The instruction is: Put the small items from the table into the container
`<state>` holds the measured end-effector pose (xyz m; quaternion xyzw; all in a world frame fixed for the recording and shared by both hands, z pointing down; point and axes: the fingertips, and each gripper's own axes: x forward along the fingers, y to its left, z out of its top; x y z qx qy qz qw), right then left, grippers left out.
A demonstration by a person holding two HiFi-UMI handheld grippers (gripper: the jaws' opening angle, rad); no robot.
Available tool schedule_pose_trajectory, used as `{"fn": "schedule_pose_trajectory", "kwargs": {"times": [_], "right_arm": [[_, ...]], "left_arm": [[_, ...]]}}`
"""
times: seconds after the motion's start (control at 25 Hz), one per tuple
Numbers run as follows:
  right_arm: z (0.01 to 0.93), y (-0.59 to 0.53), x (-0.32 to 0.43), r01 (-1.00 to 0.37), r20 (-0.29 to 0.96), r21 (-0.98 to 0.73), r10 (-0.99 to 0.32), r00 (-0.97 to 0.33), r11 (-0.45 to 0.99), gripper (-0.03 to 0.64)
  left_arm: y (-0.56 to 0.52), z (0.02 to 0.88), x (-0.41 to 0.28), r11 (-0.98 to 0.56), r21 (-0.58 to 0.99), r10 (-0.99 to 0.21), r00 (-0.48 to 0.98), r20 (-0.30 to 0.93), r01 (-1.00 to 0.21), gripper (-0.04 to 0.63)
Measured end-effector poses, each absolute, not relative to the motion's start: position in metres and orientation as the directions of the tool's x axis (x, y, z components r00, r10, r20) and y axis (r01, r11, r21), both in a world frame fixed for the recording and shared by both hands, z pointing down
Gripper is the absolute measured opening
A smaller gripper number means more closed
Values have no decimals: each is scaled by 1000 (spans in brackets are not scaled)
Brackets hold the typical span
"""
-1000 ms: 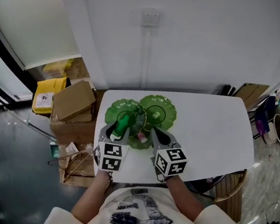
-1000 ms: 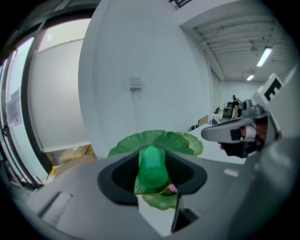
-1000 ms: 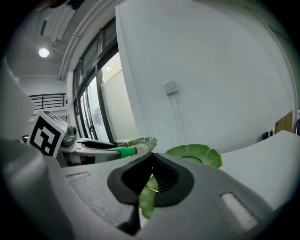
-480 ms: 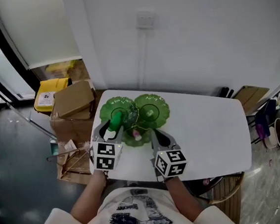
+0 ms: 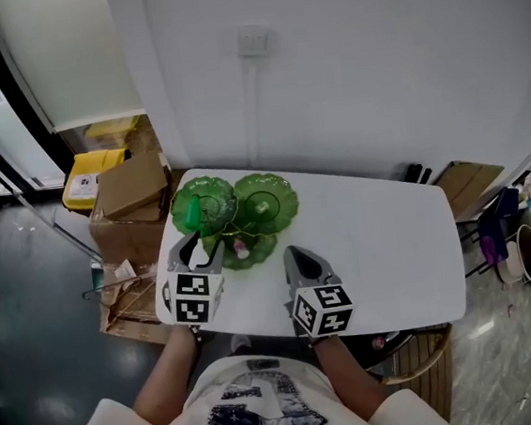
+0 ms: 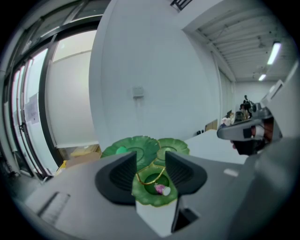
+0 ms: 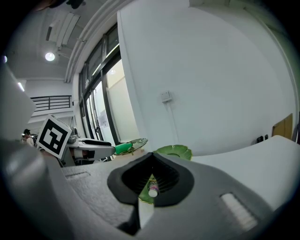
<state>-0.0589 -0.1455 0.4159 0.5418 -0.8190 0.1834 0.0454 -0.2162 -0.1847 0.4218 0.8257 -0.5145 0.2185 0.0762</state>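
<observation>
Container (image 6: 143, 193) beyond left tool (image 6: 151, 161), jaws apart (empty).

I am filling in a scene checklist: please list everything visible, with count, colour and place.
table: one, white, by the wall
dish: one, green, three-lobed, table's far left corner
pink item: one, pink, dish's near lobe
green item: one, light green, dish's left lobe
cardboard boxes: several, brown, floor left of table
bin: one, yellow, by boxes
socket: one, white, on wall
left tool: one, grey, near dish, open
right tool: one, grey, over table, shut
</observation>
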Motion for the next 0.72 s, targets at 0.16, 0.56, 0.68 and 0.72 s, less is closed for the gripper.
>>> {"fn": "schedule_pose_trajectory", "kwargs": {"times": [0.16,0.56,0.68,0.72], "right_arm": [[417,-130,-48,-900,270,-252,-868,-418,355,0],[422,-75,-12,-896,275,-266,-863,-423,355,0],[425,-55,3,-901,285,-261,-865,-414,345,0],[425,-49,9,-905,287,-255,-867,-407,341,0]], "left_arm": [[-161,426,-196,-474,-92,-807,391,442,-876,169],[-103,432,-150,-506,-43,-787,442,430,-861,167],[-85,434,-130,-528,-31,-780,470,414,-849,166],[-79,434,-123,-536,-23,-774,480,412,-844,165]]}}
